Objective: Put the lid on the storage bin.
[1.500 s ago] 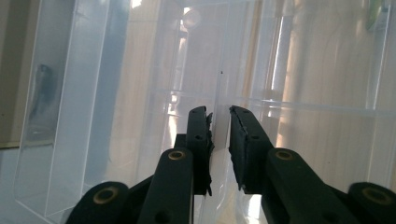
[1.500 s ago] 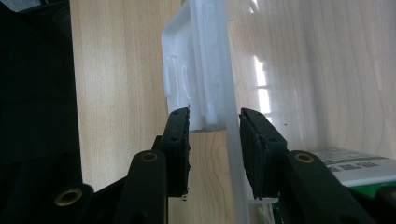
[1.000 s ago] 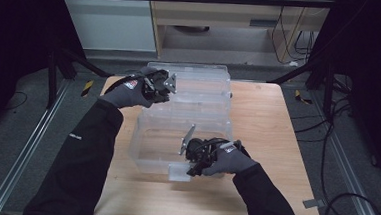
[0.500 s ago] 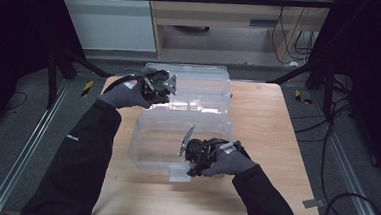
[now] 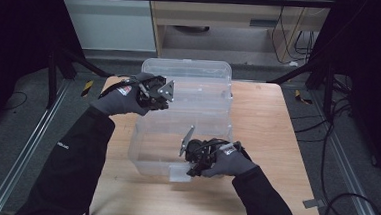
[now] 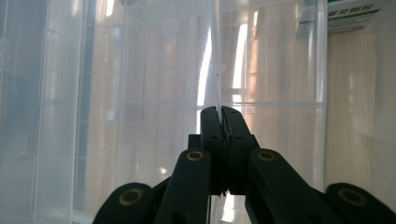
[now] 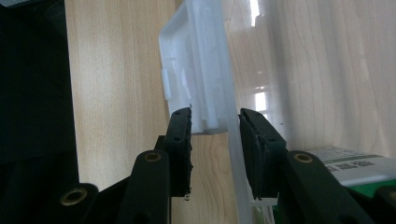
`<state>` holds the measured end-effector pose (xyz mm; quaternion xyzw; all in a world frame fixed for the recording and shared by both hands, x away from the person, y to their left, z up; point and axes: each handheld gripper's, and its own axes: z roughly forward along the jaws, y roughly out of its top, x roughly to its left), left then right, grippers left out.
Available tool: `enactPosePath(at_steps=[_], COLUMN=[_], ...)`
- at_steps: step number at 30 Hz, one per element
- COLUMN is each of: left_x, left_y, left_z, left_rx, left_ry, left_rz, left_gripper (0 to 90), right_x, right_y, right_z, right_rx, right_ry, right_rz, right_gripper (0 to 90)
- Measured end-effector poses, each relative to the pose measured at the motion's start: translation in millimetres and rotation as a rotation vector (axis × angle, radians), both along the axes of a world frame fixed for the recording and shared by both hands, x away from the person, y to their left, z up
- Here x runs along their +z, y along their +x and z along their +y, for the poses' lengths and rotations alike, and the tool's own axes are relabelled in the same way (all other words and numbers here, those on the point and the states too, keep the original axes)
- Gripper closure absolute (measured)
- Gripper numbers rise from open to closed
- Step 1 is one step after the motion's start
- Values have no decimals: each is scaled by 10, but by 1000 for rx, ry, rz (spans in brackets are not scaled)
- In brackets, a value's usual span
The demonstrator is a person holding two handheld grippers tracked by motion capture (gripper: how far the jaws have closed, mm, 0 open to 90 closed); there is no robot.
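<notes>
Left gripper (image 5: 165,92) is gripping the thin edge of the clear lid (image 5: 200,85), jaws clamped onto it; the left gripper view shows the pads (image 6: 232,135) pressed flat against the sheet with no gap. Compared with a second ago, this gripper is sitting slightly further toward the far side of the table and a touch higher, and the lid is standing more raised with it. Its jaws, nearly closed then, have finished closing on the lid edge.

Right gripper (image 5: 188,160) is holding the near wall of the clear box (image 5: 148,155), jaws part-way closed with the wall and its latch tab (image 7: 198,70) between them. In the right gripper view the left pad is touching the tab; whether the right pad is pressing the wall cannot be told for certain. This gripper is unchanged in place from the earlier frame.

Box is lying on the wooden table (image 5: 271,142), long axis running left to right across the high view, opening upward. Lid is hinged along the far side, beyond the right gripper and just ahead of the left one, tilting up and back.

Right gripper view is showing a green-and-white carton (image 7: 355,163) inside the box, just right of the jaws; the left gripper view is showing a carton corner (image 6: 345,16) beyond the lid. High view is showing both gloved hands and dark sleeves.
</notes>
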<state>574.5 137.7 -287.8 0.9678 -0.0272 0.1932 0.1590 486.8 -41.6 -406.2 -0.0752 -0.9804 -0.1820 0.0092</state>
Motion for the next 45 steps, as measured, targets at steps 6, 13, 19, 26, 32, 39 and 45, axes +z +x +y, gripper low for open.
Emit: enactPosePath(at_steps=[6, 13, 19, 26, 32, 39, 45], left_x=[-5, -18, -55, -91, -124, -129, -133], left_y=[-128, -282, -383, -483, -560, -575, -583], left_z=[8, 13, 54, 102, 112, 111, 110], left_rx=[-8, -17, -14, -19, -21, -20, -16], left_ry=[-6, 5, -20, -33, -29, -24, -26], left_rz=[-6, -19, -15, 10, 1, -9, -8], left_gripper=[886, 884, 883, 880, 871, 867, 864], right_x=[-12, -12, -11, -11, -1, 40, 152], right_y=[-7, -9, -11, -18, -44, -78, -88], right_z=[-26, -26, -29, -35, -30, -64, -181], right_rx=[-10, -4, 1, -1, -6, -32, -69], right_ry=[20, 25, 24, 35, 28, 49, 134], right_rz=[-3, -1, -10, -12, -25, -63, -84], right_gripper=[655, 655, 655, 652, 648, 645, 602])
